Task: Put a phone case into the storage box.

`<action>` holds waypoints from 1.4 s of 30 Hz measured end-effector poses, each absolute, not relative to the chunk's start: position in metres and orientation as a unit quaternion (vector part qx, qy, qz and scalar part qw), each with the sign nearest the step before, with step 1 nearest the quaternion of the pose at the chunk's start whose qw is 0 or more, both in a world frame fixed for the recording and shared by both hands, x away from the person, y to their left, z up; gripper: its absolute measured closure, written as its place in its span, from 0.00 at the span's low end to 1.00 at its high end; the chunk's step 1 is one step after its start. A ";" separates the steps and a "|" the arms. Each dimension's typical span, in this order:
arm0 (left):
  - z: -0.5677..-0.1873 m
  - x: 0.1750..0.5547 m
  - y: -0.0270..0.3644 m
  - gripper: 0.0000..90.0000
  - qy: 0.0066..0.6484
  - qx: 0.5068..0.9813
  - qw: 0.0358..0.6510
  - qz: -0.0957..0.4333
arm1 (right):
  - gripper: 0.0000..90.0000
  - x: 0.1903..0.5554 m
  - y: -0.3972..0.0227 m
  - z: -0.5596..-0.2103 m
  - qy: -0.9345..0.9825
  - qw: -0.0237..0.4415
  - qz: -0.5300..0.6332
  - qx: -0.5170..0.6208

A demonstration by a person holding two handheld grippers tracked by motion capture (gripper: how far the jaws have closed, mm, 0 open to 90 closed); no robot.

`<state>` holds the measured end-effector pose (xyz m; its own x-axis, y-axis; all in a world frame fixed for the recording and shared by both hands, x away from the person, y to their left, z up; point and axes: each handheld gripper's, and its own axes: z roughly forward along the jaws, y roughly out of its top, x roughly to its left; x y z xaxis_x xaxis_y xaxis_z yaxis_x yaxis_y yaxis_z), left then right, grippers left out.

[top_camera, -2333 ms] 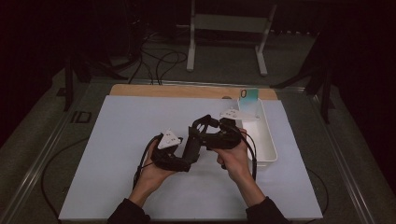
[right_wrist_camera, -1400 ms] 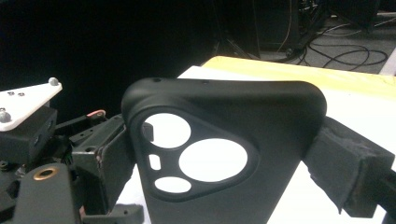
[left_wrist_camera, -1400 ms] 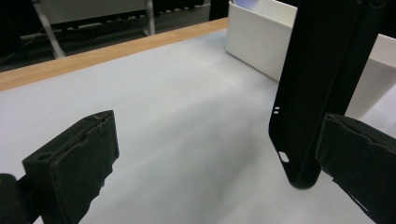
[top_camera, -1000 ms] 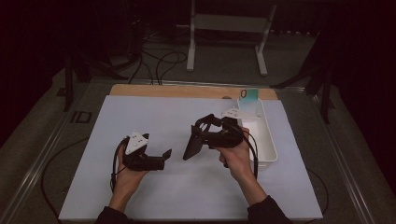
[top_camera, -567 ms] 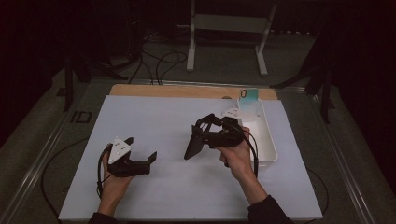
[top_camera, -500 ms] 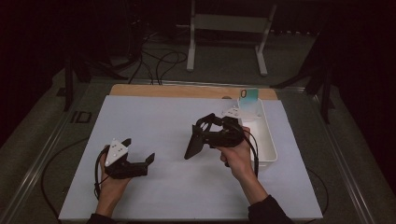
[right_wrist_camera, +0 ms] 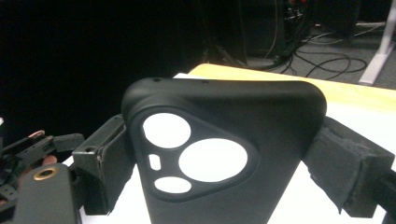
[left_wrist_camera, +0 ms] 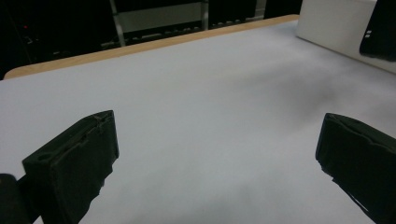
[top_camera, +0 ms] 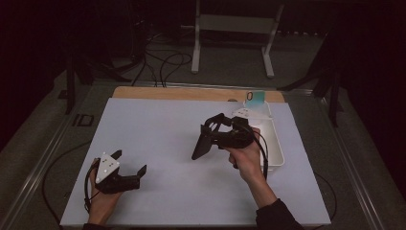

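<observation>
Holding a black phone case [right_wrist_camera: 224, 154] clamped in my right claw [top_camera: 210, 139] above the white mat [top_camera: 158, 124], beside the tray [top_camera: 275, 143]; my left claw [top_camera: 131, 175], jaws wide, rests empty. Placing it remains.

The left gripper [left_wrist_camera: 219, 158] hangs low over the bare white table sheet [left_wrist_camera: 201, 102], its two black jaws spread wide, with a white tray [left_wrist_camera: 336, 25] and a dark phone case [left_wrist_camera: 380, 30] at the far right corner.
</observation>
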<state>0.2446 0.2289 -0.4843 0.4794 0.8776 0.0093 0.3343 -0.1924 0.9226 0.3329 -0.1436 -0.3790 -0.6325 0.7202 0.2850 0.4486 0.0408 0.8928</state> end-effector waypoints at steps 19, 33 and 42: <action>-0.490 0.245 0.230 0.00 0.440 0.714 0.460 0.291 | 0.16 0.357 -0.155 -0.367 0.710 0.151 0.545 0.420; -0.490 0.244 0.228 0.00 0.438 0.713 0.462 0.294 | 0.16 0.389 -0.154 -0.361 0.714 0.157 0.538 0.420; -0.491 0.244 0.228 0.00 0.440 0.712 0.460 0.296 | 0.16 0.408 -0.156 -0.359 0.716 0.166 0.531 0.421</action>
<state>0.2441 0.2282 -0.4912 0.4373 0.8991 0.0175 0.3543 -0.1902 0.9156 0.4079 -0.1556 -0.3593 -0.5895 0.7801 0.2095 0.4267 0.0806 0.9008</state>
